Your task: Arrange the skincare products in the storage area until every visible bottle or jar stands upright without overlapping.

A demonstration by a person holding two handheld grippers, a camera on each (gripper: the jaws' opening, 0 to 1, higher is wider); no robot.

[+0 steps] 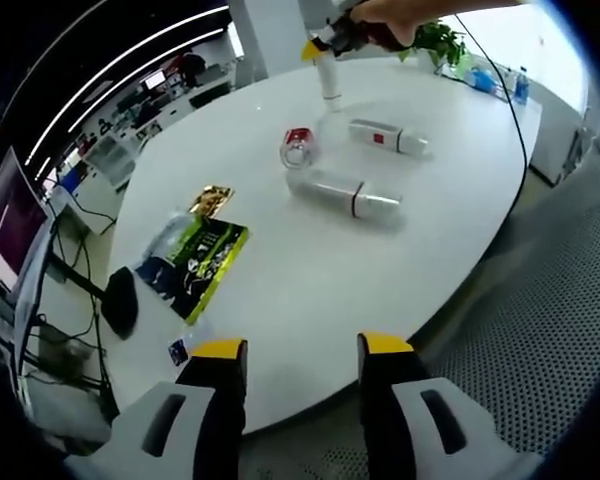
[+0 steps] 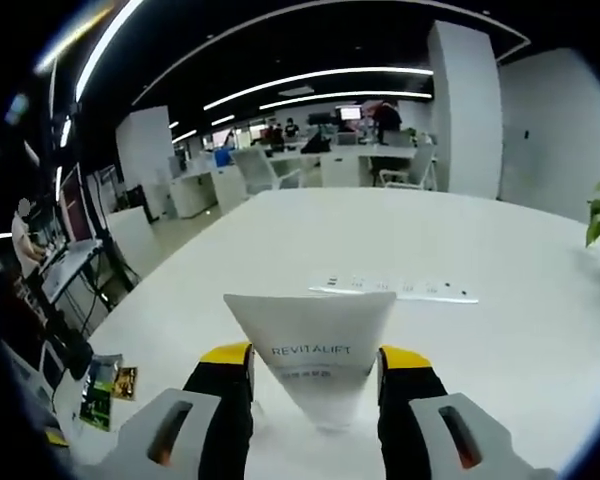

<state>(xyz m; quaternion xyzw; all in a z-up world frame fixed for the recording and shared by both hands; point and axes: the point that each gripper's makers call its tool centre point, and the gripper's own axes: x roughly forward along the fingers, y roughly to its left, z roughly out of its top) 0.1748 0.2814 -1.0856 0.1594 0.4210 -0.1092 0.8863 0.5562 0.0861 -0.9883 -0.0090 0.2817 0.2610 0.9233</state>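
My right gripper is shut on a white tube printed REVITALIFT, its wide crimped end towards the camera. In the left gripper view the same tube stands upright on the far side of the white table, with the right gripper and a hand above it. Near it lie a small clear jar with a red label, a white tube with a red mark and a longer white bottle, all on their sides. My left gripper hovers open over the table's near edge, holding nothing.
A green-and-black packet and a gold packet lie at the table's left, a dark object beyond them. A flat white strip lies past the held tube. A cable crosses the table's right side. Desks and a plant surround it.
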